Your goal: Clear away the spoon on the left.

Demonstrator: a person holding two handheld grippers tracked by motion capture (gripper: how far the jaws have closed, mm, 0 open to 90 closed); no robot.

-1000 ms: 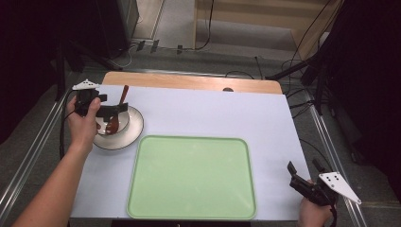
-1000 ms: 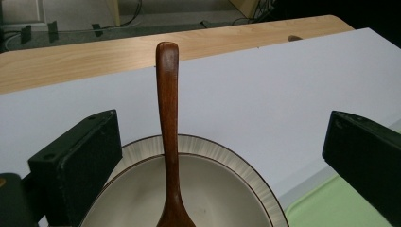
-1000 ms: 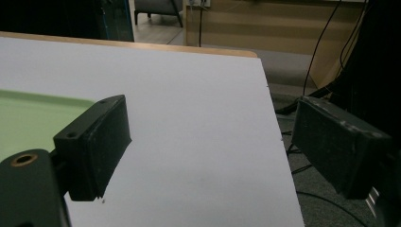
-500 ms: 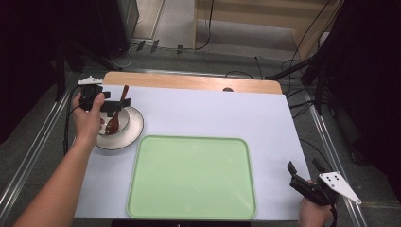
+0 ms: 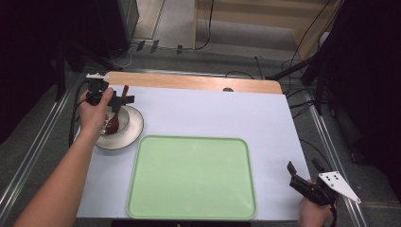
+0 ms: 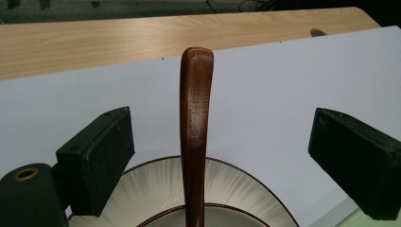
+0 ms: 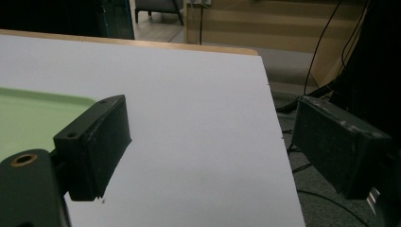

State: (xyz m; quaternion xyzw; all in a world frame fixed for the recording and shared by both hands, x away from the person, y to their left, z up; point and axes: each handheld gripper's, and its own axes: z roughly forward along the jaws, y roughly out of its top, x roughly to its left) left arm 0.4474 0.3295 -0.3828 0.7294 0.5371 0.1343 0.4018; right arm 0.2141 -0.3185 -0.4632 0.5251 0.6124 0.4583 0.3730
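A dark wooden spoon (image 6: 196, 123) stands in a white plate (image 6: 142, 194) with a brown rim, its handle leaning up toward the table's far edge. My left gripper (image 6: 224, 137) straddles that handle. Its jaws are wide, have just been closing a little, and the pads stay clear of the wood on both sides. From above, the left gripper (image 5: 122, 101) hovers over the plate (image 5: 135, 130) at the table's left, beside the spoon (image 5: 125, 90). My right gripper (image 5: 305, 177) rests open at the near right corner, and its jaws (image 7: 208, 142) hold nothing.
A large light-green tray (image 5: 191, 175) lies at the front centre of the white table top (image 5: 213, 113), its corner also in the right gripper view (image 7: 33, 113). A wooden strip (image 5: 189, 81) borders the far edge. Cables run on the floor beyond and to the right.
My left hand has shifted a little toward the far side and lower, bringing its jaws around the spoon handle. The right hand has kept still.
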